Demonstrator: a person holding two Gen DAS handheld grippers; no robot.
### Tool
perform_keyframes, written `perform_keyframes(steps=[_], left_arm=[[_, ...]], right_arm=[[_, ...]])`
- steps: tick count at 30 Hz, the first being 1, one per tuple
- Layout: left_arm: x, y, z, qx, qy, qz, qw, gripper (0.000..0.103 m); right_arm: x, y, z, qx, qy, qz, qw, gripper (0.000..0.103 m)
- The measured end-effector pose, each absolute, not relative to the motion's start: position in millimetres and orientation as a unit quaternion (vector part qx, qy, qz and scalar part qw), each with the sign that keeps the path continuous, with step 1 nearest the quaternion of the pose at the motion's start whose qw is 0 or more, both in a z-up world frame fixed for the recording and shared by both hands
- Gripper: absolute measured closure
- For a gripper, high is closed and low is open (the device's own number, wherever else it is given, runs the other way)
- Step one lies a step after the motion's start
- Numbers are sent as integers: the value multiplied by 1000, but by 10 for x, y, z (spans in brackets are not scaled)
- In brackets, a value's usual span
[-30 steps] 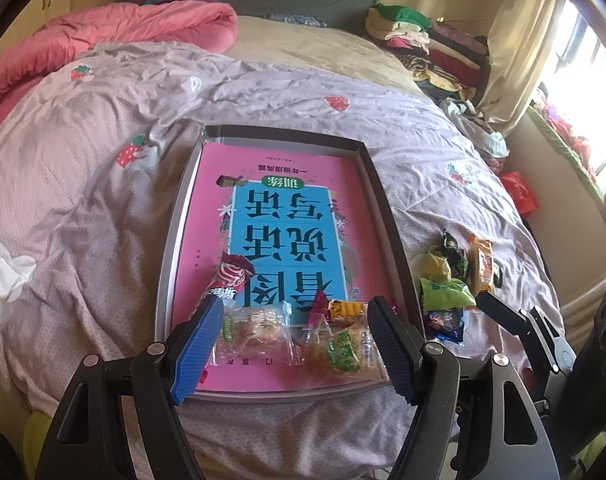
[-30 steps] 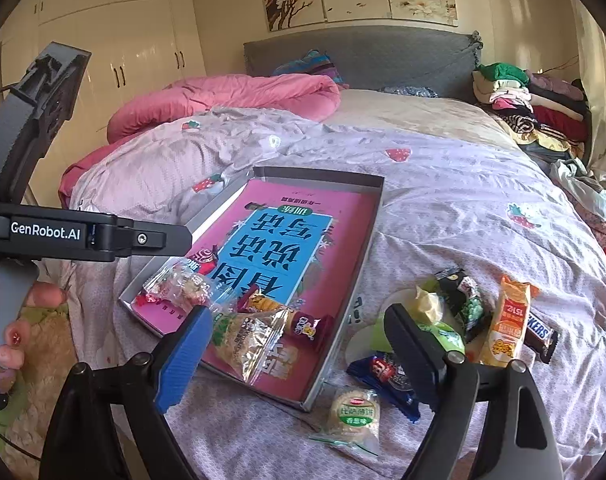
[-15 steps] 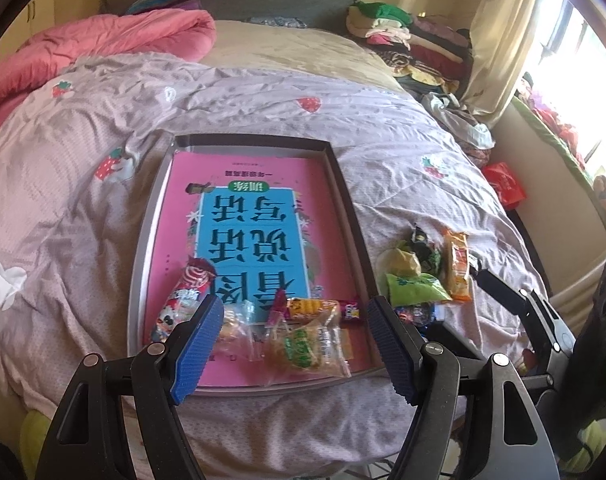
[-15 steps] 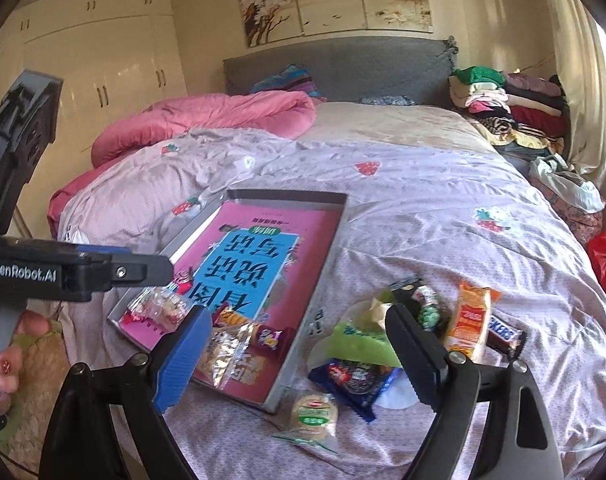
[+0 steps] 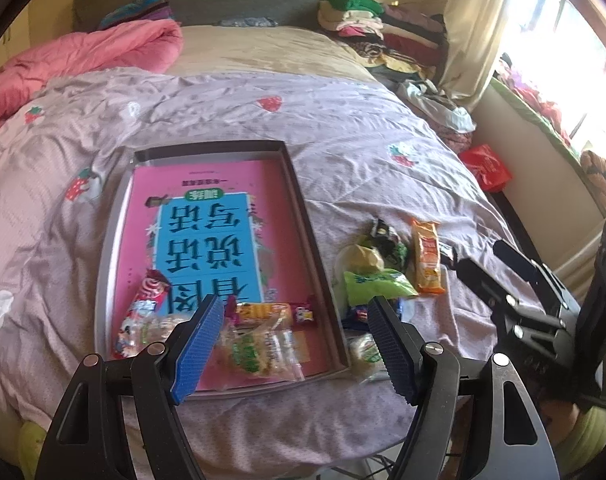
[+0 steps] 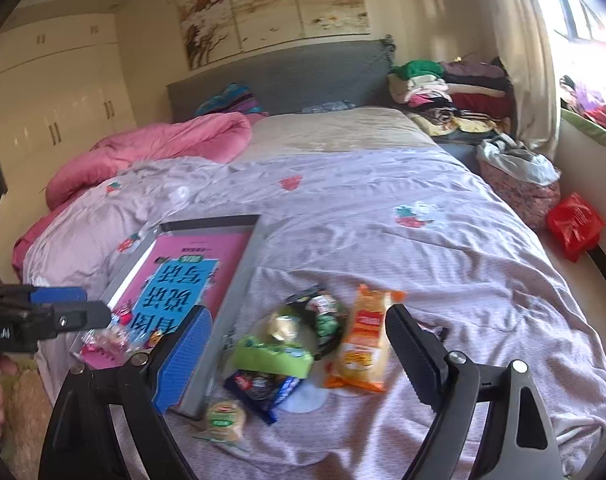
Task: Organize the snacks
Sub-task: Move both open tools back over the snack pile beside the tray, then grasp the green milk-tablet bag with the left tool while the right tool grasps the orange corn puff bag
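Approx half done, judging by the layout: four or so snack packets are lying at the lower end of the grey tray w/ the pink book, while the green pack, orange pack, blue cookie pack & round cracker are sitting on the bed, centre-bottom of the right view. Left gripper & right gripper are both hanging released, grasping nothing.

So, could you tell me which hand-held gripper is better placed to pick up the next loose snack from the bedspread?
Probably the right hand-held gripper: its open jaws frame the loose snack pile beside the tray. The left hand-held gripper is open over snacks already in the tray.
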State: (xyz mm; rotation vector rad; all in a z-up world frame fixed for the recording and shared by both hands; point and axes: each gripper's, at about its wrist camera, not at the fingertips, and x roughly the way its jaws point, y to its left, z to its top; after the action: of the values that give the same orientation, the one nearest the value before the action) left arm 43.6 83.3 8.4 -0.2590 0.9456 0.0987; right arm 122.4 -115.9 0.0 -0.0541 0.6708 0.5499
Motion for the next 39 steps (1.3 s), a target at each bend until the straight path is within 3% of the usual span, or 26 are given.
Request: perform_keyframes(steps=[30, 32, 39], left_arm=[[1510, 252, -554, -109, 544, -25, 832, 29], [1592, 232, -589, -108, 548, -32, 829, 31], [1841, 159, -706, -95, 569, -46, 816, 53]], right_arm=[[1761, -1502, -562, 2, 429, 222, 875, 15], [1790, -1522, -593, 5, 434, 223, 873, 15], [1862, -1490, -691, 6, 446, 228, 866, 19]])
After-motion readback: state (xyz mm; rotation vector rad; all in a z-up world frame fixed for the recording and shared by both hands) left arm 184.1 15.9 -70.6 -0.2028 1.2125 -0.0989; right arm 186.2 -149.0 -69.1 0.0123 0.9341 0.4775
